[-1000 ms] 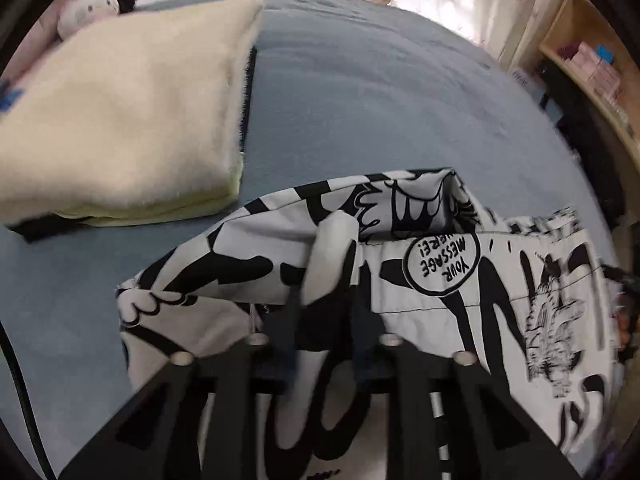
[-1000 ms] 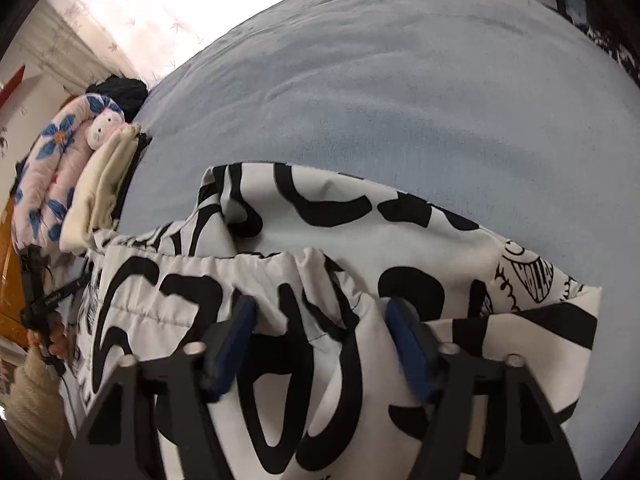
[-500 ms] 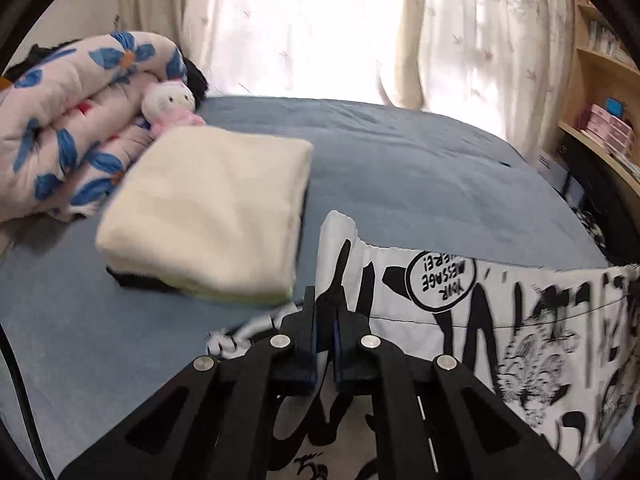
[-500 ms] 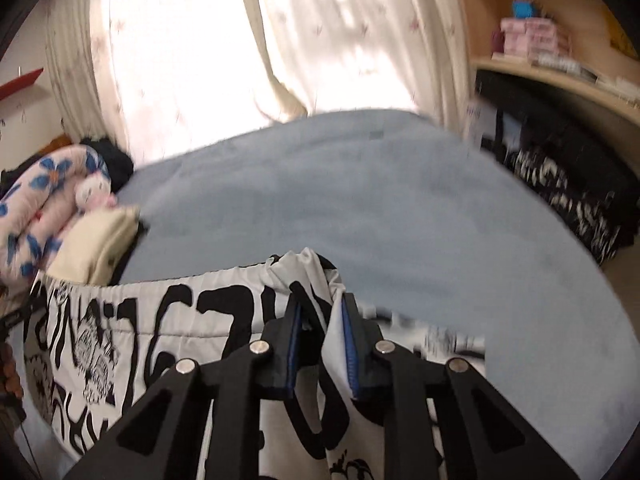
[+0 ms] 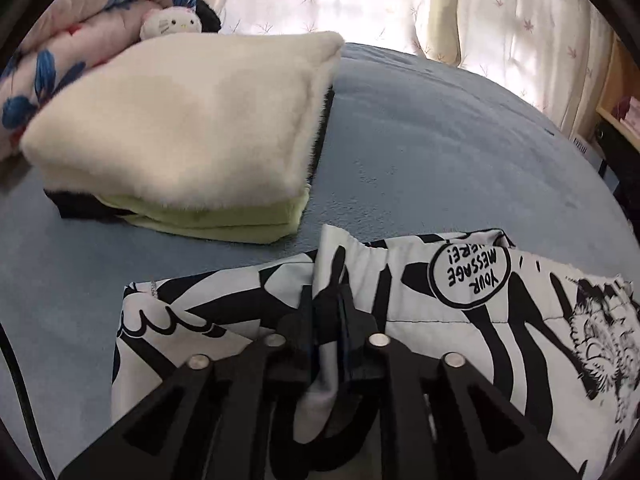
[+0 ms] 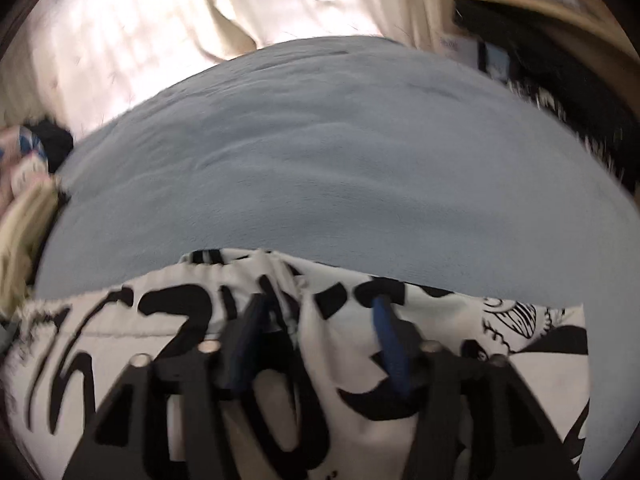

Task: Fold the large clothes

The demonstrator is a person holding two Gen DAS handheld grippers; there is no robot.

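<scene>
A white garment with black cartoon print [image 5: 460, 292] lies on the blue bed cover [image 5: 440, 152]. My left gripper [image 5: 326, 312] is shut on a raised fold at the garment's edge, low over the bed. In the right wrist view the same garment [image 6: 120, 328] lies flat below my right gripper [image 6: 320, 312], whose blue-padded fingers [image 6: 386, 328] stand wide apart with cloth lying between them. That view is blurred.
A folded stack with a cream fleece top and yellow-green layer [image 5: 192, 120] sits just beyond the garment on the left. A floral quilt [image 5: 60, 32] and a plush toy [image 5: 172, 20] lie behind it. Curtains [image 5: 400, 0] and shelves [image 6: 540, 4] border the bed.
Both grippers came down from a lifted position to the bed with the garment. The right gripper went from shut on the cloth to open. The left stays shut on the fold.
</scene>
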